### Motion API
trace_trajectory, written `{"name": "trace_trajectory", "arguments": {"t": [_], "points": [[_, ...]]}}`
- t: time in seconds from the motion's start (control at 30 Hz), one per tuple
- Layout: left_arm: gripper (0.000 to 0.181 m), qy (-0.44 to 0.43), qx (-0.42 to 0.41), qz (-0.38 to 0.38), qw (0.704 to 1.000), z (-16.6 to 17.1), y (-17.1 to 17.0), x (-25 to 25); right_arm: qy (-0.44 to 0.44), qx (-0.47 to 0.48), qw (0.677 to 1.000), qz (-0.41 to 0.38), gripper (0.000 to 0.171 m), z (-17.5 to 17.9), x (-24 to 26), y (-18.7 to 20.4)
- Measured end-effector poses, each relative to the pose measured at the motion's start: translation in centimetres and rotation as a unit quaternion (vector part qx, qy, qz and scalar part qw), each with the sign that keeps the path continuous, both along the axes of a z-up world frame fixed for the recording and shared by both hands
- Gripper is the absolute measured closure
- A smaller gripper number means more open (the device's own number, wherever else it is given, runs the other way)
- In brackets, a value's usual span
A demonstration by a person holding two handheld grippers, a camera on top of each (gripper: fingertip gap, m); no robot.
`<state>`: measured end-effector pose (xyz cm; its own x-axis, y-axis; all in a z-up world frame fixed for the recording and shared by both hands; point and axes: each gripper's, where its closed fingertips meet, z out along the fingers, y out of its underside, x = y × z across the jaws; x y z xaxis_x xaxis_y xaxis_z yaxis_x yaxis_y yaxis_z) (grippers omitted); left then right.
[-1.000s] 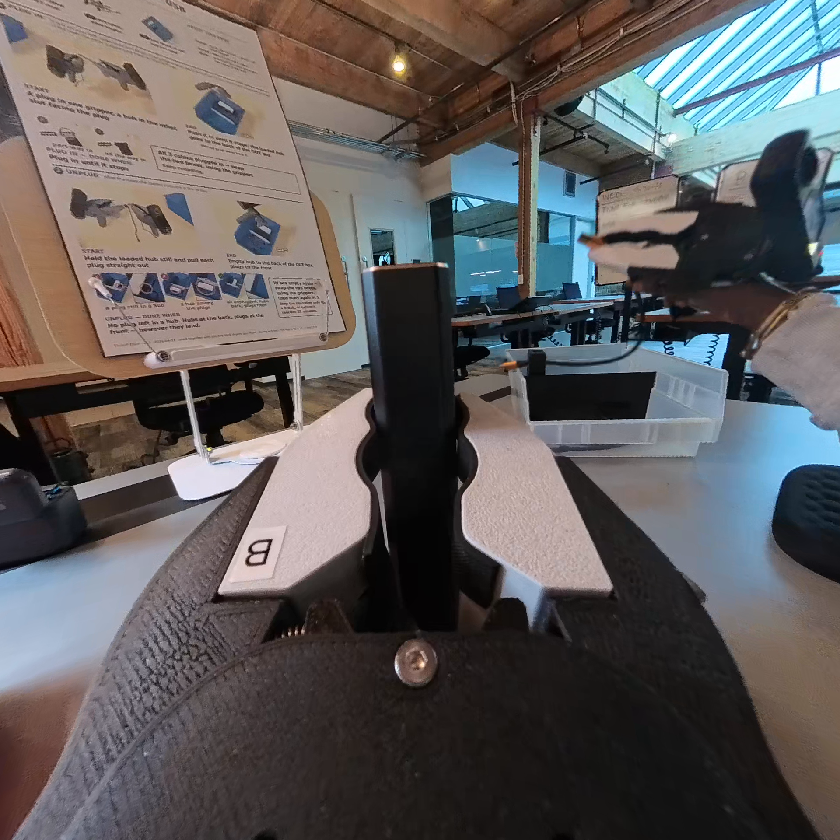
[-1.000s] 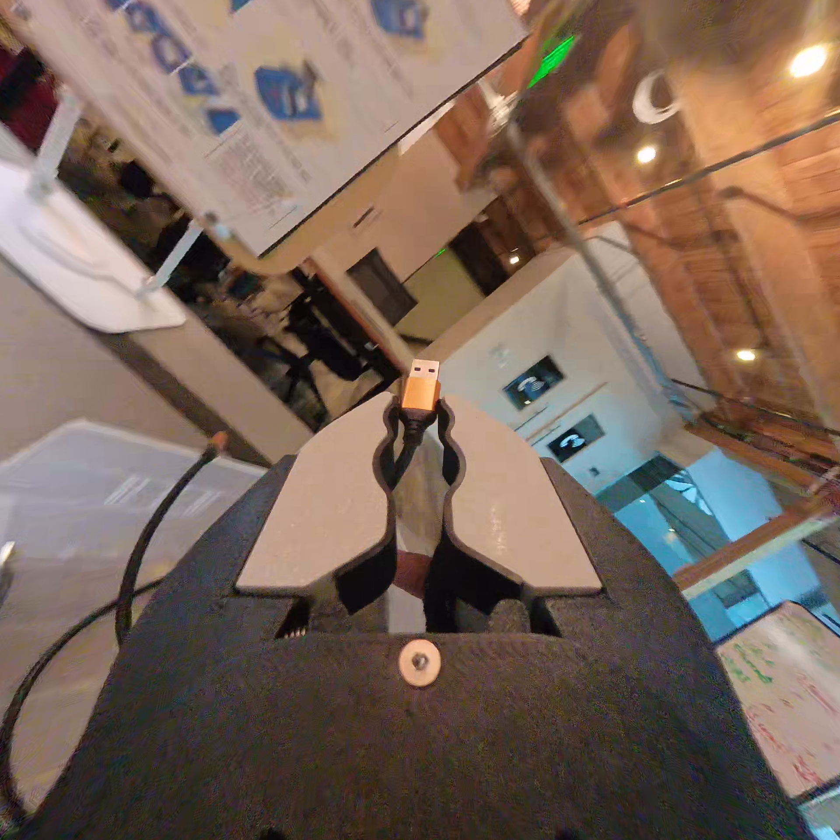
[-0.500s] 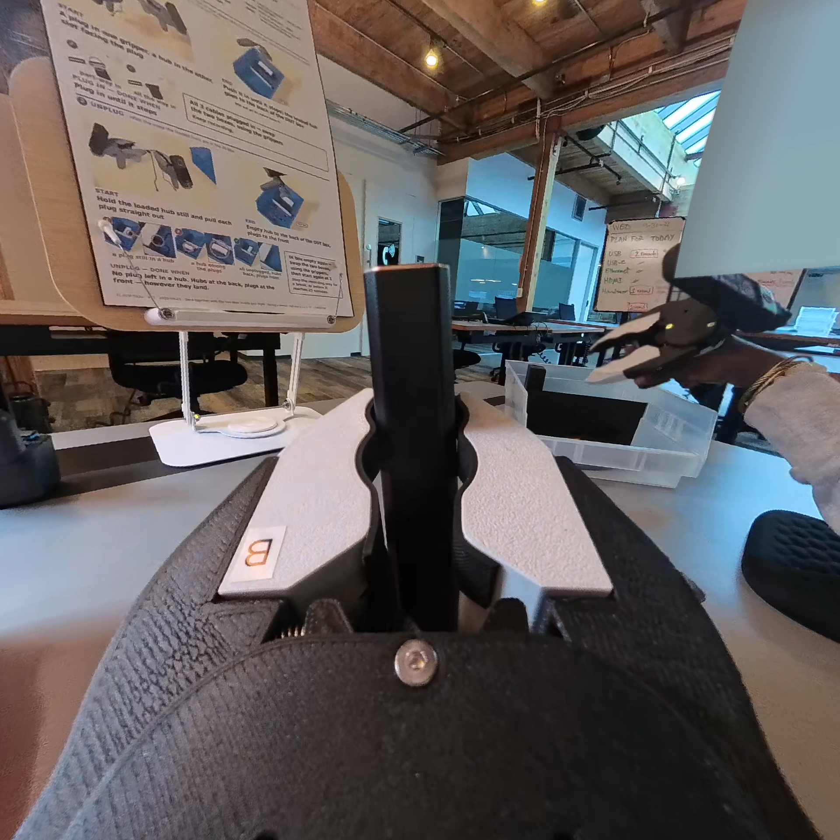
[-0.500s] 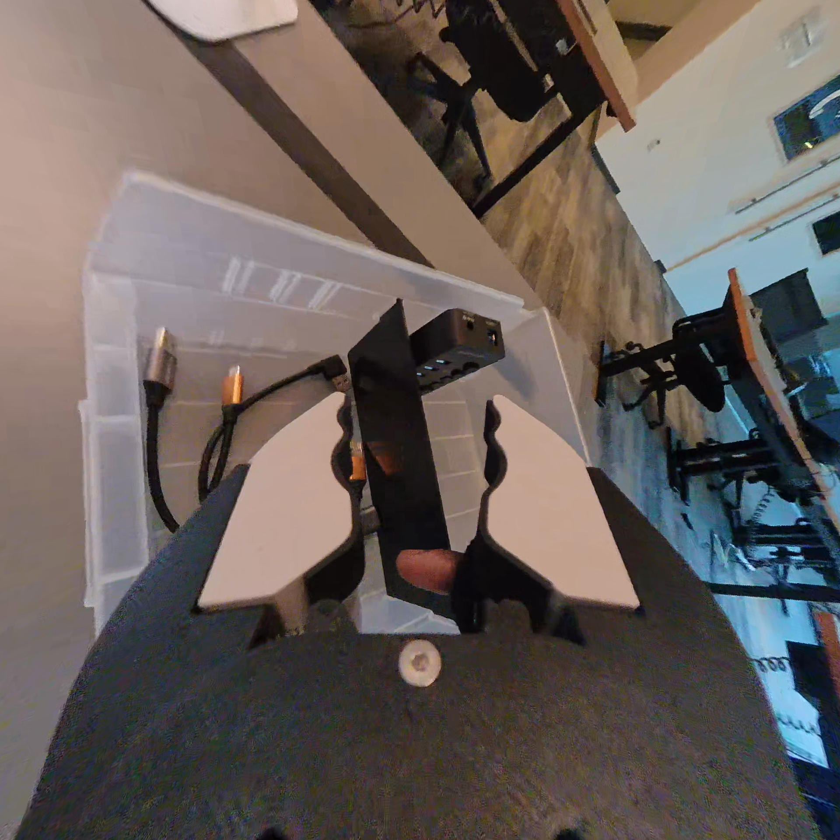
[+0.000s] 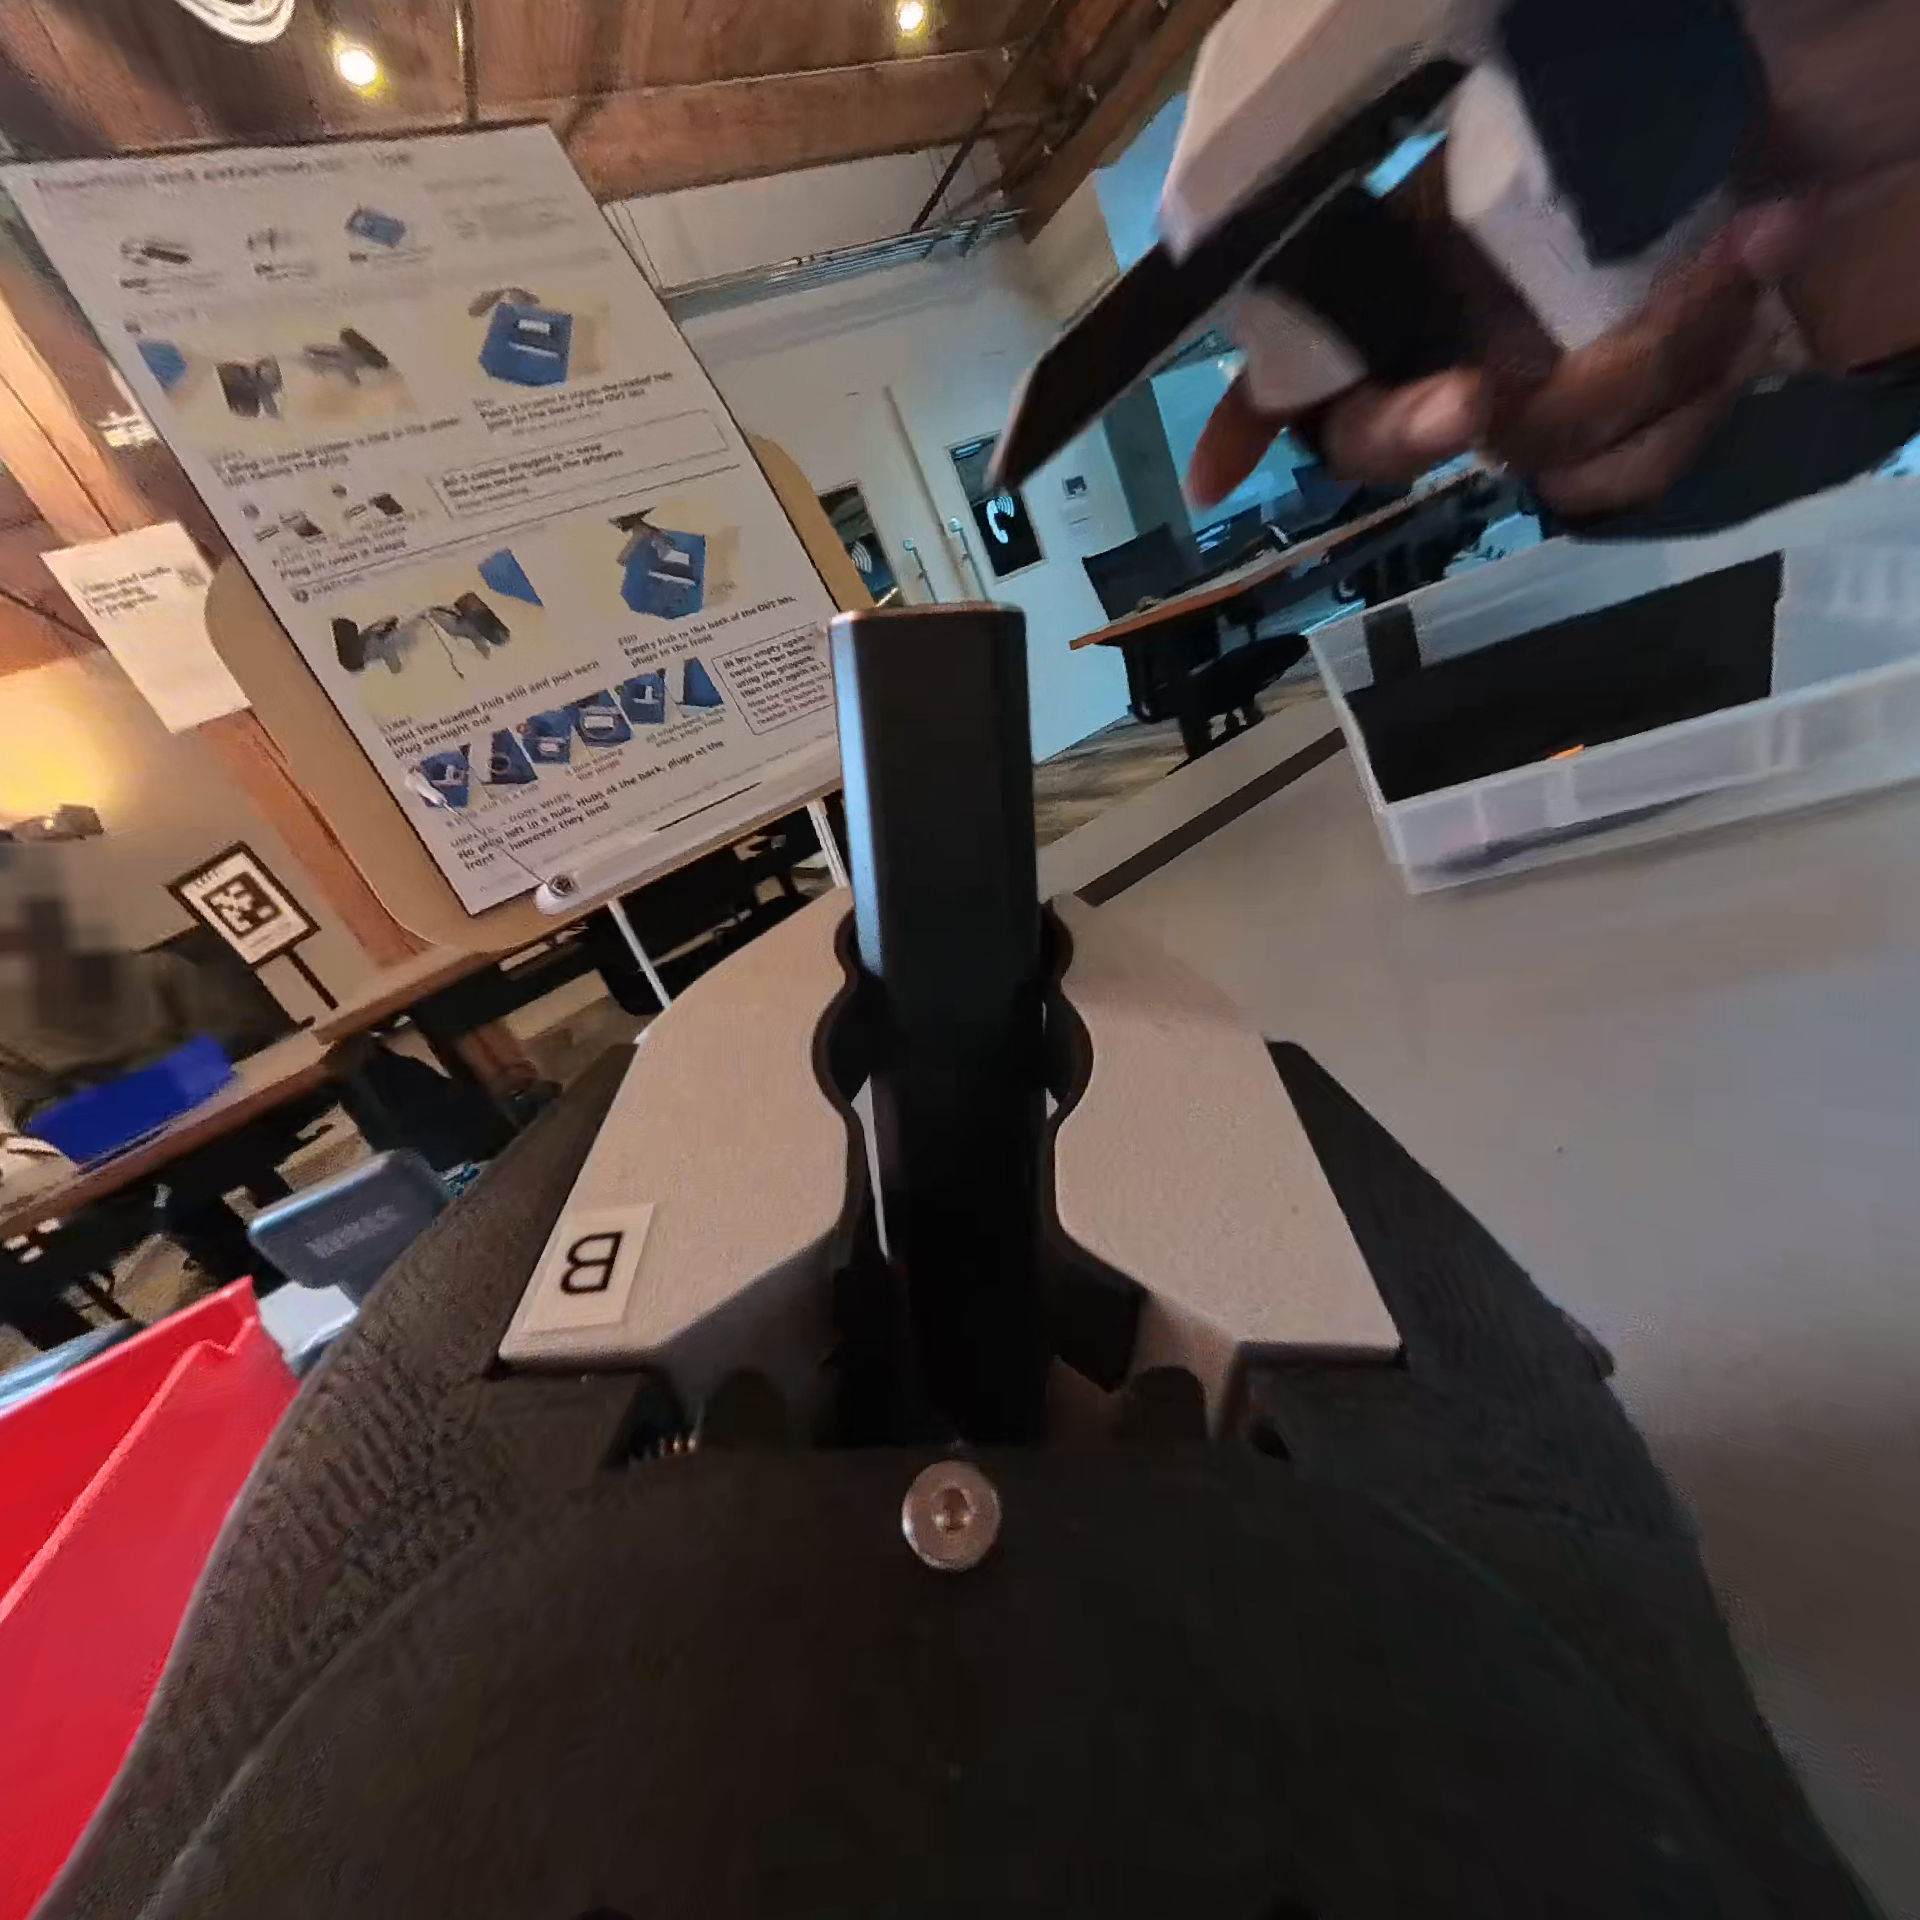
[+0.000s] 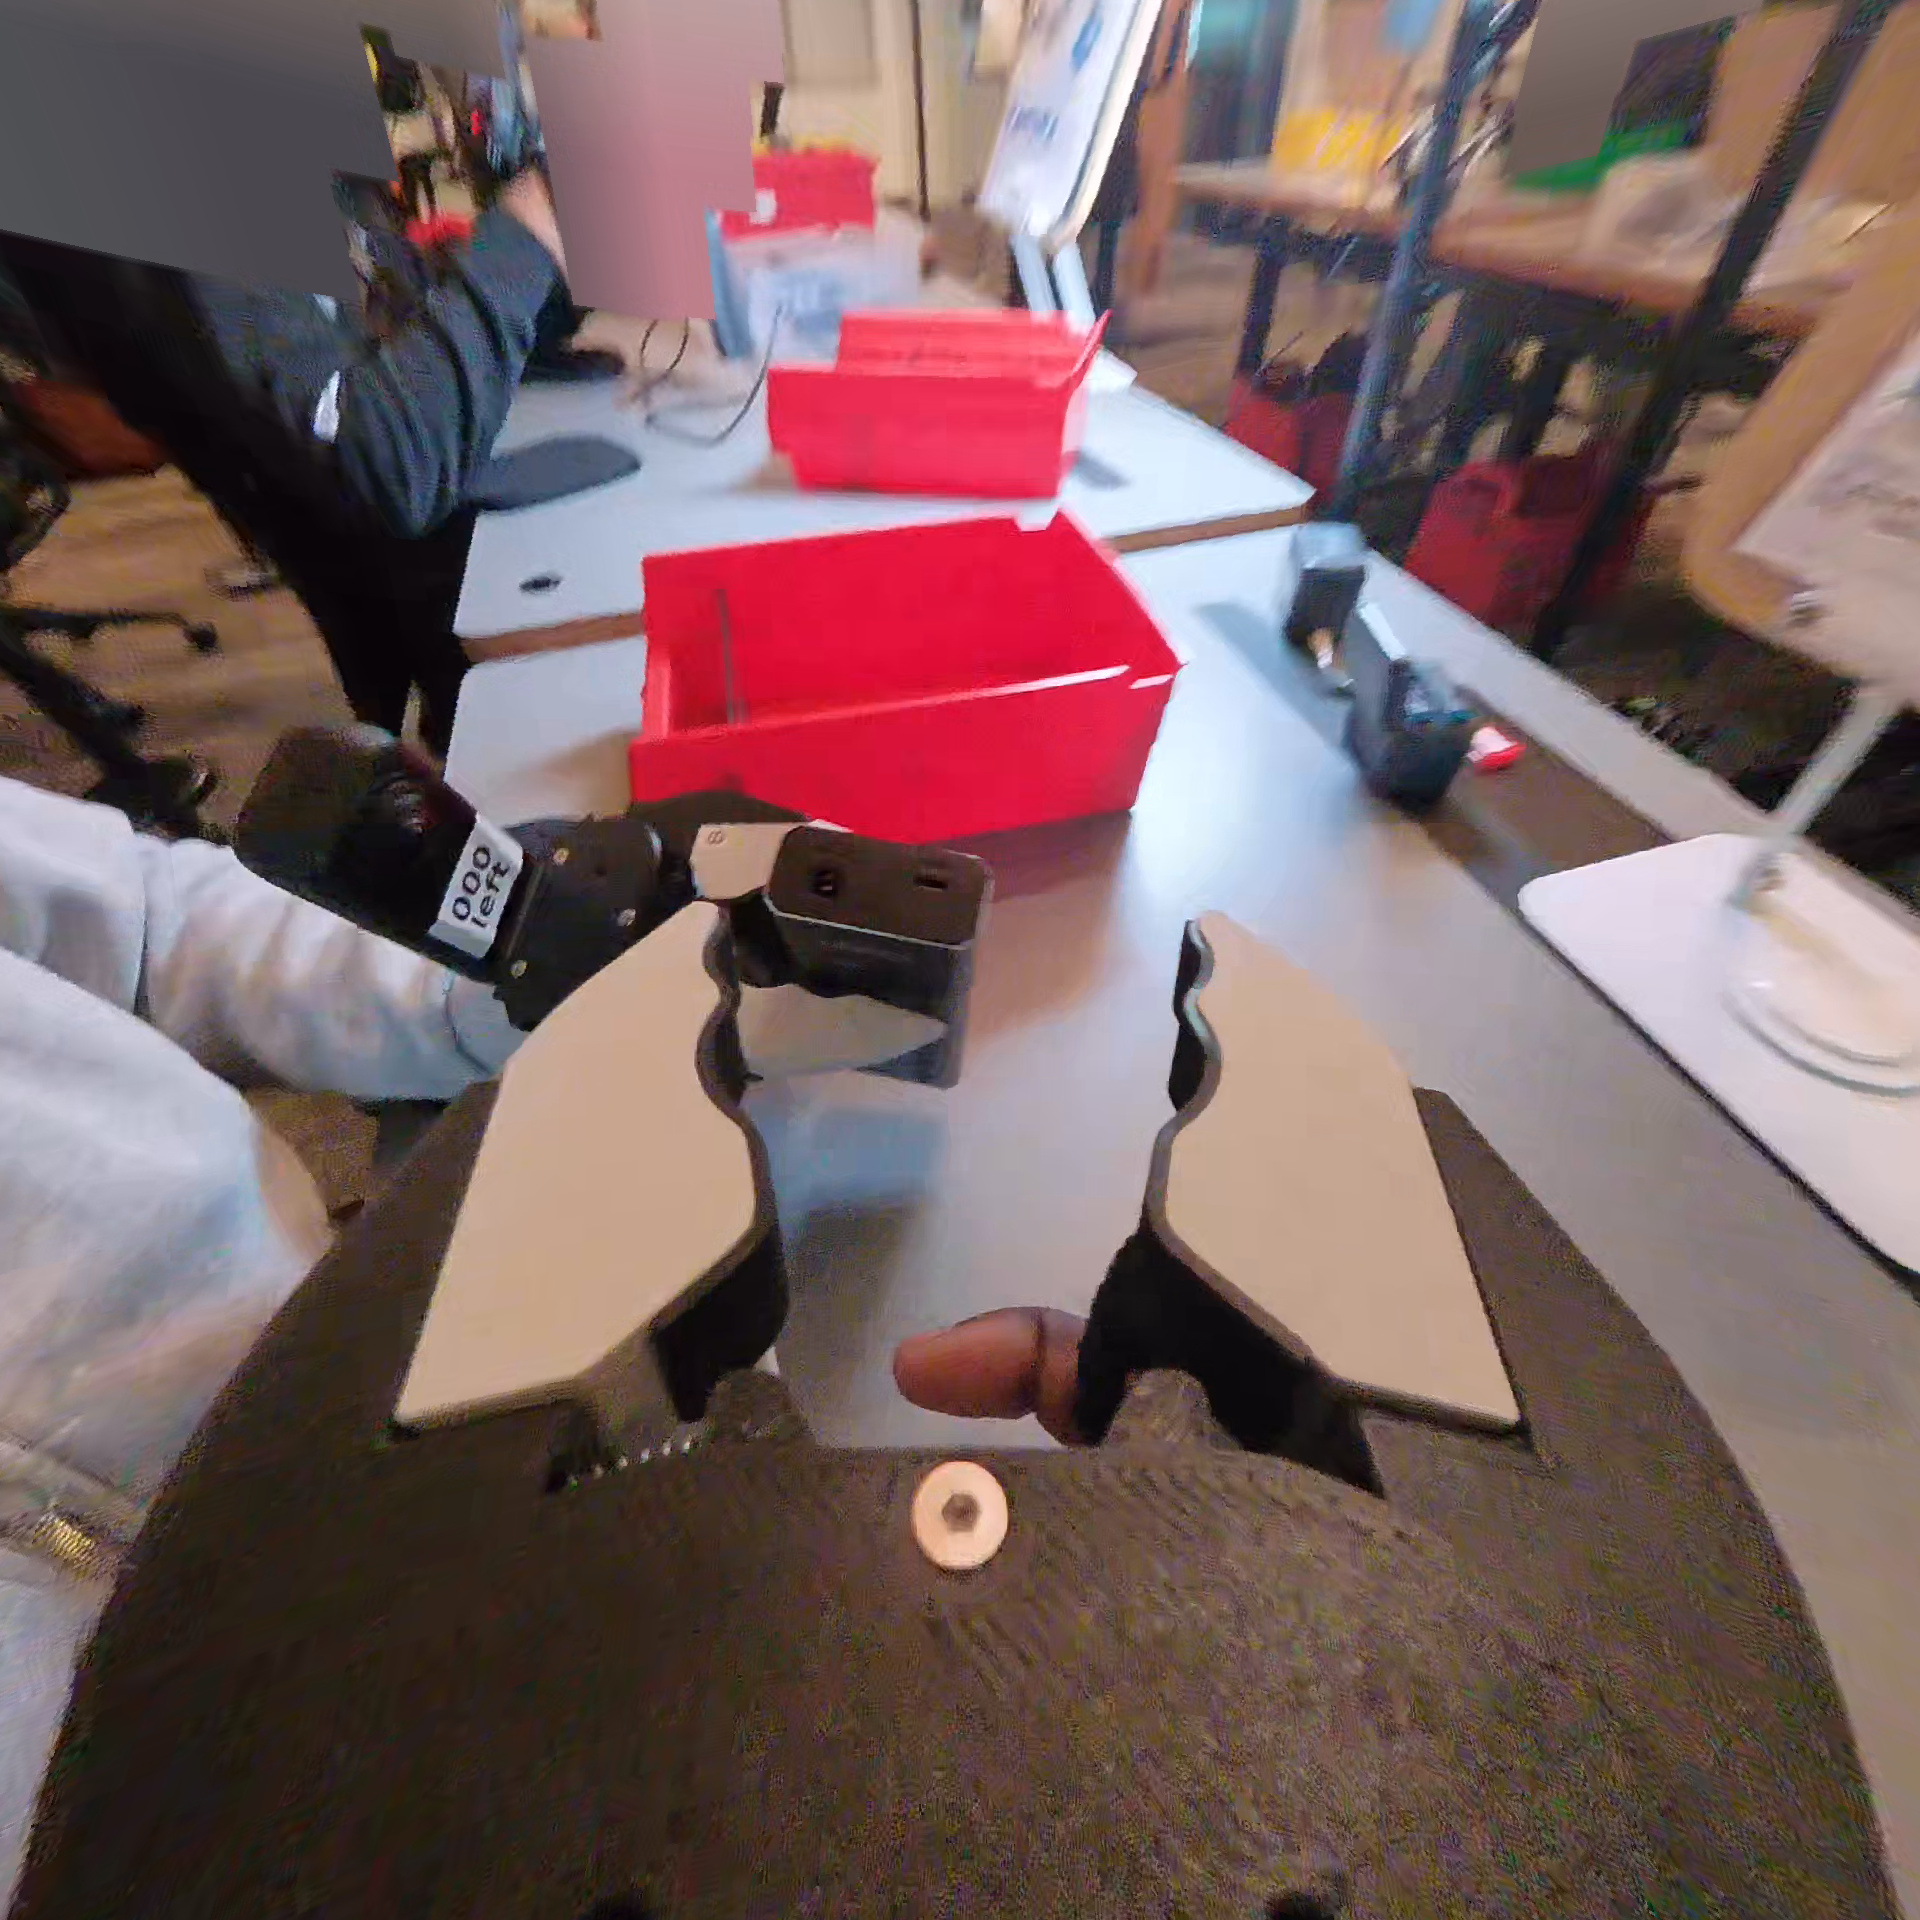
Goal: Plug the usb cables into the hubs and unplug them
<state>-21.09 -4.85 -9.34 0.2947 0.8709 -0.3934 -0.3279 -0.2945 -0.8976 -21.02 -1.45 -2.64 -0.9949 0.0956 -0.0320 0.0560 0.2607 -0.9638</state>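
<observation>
My left gripper (image 5: 940,935) is shut on a black USB hub (image 5: 935,810) that stands upright between its fingers. In the right wrist view the same hub (image 6: 873,935) shows its port end, held by the left gripper (image 6: 821,935) above the grey table (image 6: 1299,935). My right gripper (image 6: 956,945) is open and empty, just in front of the hub, with a person's fingertip (image 6: 977,1371) between its fingers. It shows blurred at the top right of the left wrist view (image 5: 1226,281). No cable shows in either gripper.
A clear bin (image 5: 1621,769) with a black divider sits on the table at the right. A red bin (image 6: 904,748) stands behind the hub. An instruction board (image 5: 436,499) on a white stand base (image 6: 1714,987) is at the table's back. A small black device (image 6: 1392,717) lies near it. The left gripper's tips are roughly 8 cm from the right gripper's.
My right gripper held an orange USB plug, opened over the clear bin, and has swung empty toward the hub. My left gripper has turned left, still holding the hub.
</observation>
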Motion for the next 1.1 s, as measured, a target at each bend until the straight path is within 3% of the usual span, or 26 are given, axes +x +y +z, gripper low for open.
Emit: {"name": "trace_trajectory", "arguments": {"t": [0.1,0.13,0.2,0.27,0.33,0.43,0.57,0.67,0.73,0.9,1.0,1.1], "points": [[0.151,-0.003,-0.008,0.004,1.0,-0.2,0.1,0.0,-0.001,0.087,0.996,0.029,0.077,-3.9,2.1,-4.3],[0.151,-0.002,-0.01,0.008,1.0,-0.2,0.0,0.0,-0.001,0.099,0.995,0.026,0.081,-4.6,2.2,-5.1],[0.151,0.003,-0.016,0.018,1.0,-0.1,-0.2,-0.1,0.01,0.119,0.993,0.0,0.108,-5.4,1.4,-6.0],[0.151,0.008,-0.008,0.022,1.0,0.2,-0.5,-0.1,0.012,0.117,0.993,0.003,0.109,-5.1,1.3,-6.4],[0.133,0.05,0.019,0.014,0.998,1.8,-0.7,0.6,0.024,0.116,0.993,0.001,0.109,-4.2,0.9,-6.2],[0.107,0.047,0.036,0.006,0.998,2.1,-0.7,0.7,0.085,0.116,0.988,-0.059,0.109,-1.4,-2.1,-4.1],[0.104,0.014,0.084,-0.021,0.996,1.8,-0.9,0.3,0.14,0.06,0.964,-0.217,0.109,5.1,-8.3,3.3],[0.104,-0.029,0.113,-0.035,0.993,0.7,-0.9,-0.5,0.176,0.017,0.911,-0.373,0.109,8.6,-12.9,12.5],[0.105,-0.047,0.127,-0.041,0.99,0.2,-0.9,-0.9,0.184,0.006,0.863,-0.47,0.109,9.2,-15.4,19.3],[0.106,-0.056,0.121,-0.033,0.991,-0.4,-1.0,-1.3,0.142,0.036,0.756,-0.639,0.109,5.2,-19.9,33.9],[0.108,-0.058,0.108,-0.029,0.992,-0.7,-0.9,-1.3,0.086,0.049,0.737,-0.668,0.109,1.2,-21.4,38.1],[0.109,-0.059,0.103,-0.029,0.992,-0.7,-0.8,-1.3,0.052,0.063,0.732,-0.677,0.109,-1.2,-22.0,39.8]]}}
